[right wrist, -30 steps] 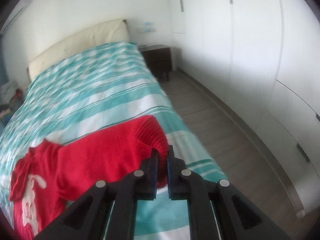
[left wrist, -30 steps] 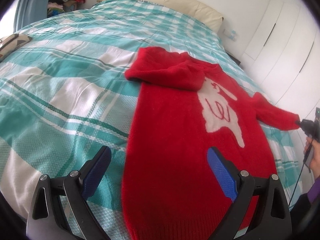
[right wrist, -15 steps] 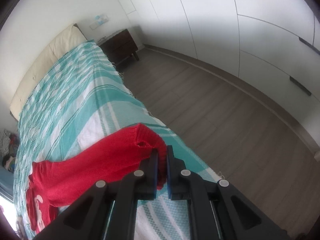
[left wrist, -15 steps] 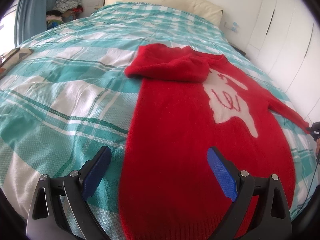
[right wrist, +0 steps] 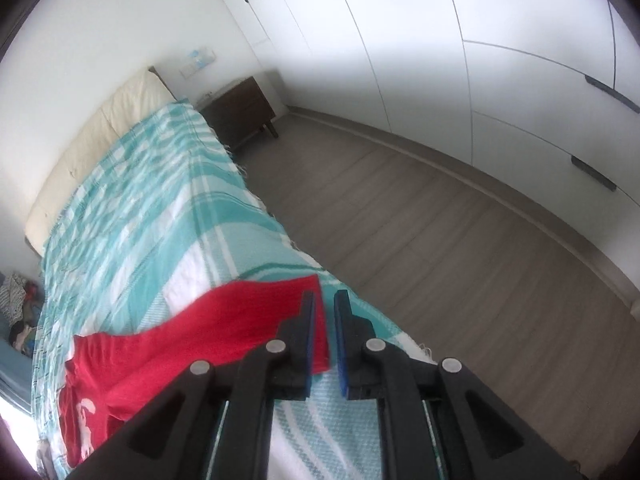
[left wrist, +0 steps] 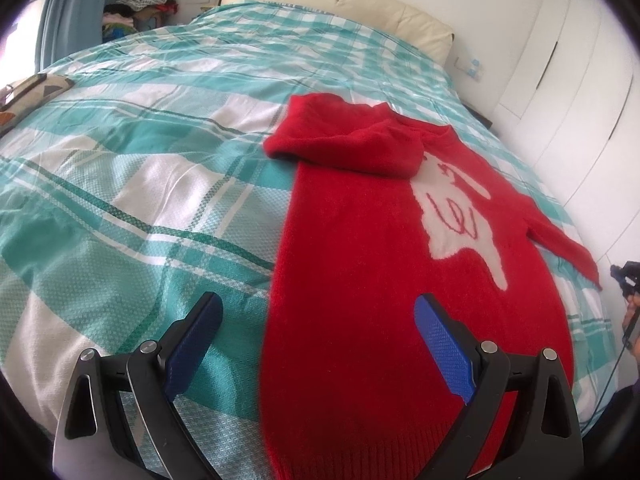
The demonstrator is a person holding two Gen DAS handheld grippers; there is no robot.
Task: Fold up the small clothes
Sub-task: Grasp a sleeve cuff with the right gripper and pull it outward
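One red knitted sweater (left wrist: 360, 264) with a white animal motif lies flat on a bed covered by a teal-and-white checked bedspread (left wrist: 132, 168). Its hem is at the near edge of the bed, its collar end toward the cream padded headboard (left wrist: 340, 12). One sleeve is folded across the chest; the other sleeve (right wrist: 224, 320) stretches out to the bed's side edge.

Left gripper (left wrist: 316, 344) hovers above the hem at the near edge, blue-padded jaws spread wide, holding nothing; one pad is over the bedspread, the other over the red knit.

Right gripper (right wrist: 324, 336) is at the side edge of the bed, jaws parted by a narrow gap. The sleeve's cuff lies between them, against the left pad; whether it is pinched cannot be told.

Room: white wardrobe doors (right wrist: 500, 80) with dark handles, grey wood-plank floor (right wrist: 440, 232), dark wooden nightstand (right wrist: 240, 116) beside the headboard. Blue curtain (left wrist: 64, 8) and a heap of clothes (left wrist: 140, 0) beyond the bed's far corner. White walls.
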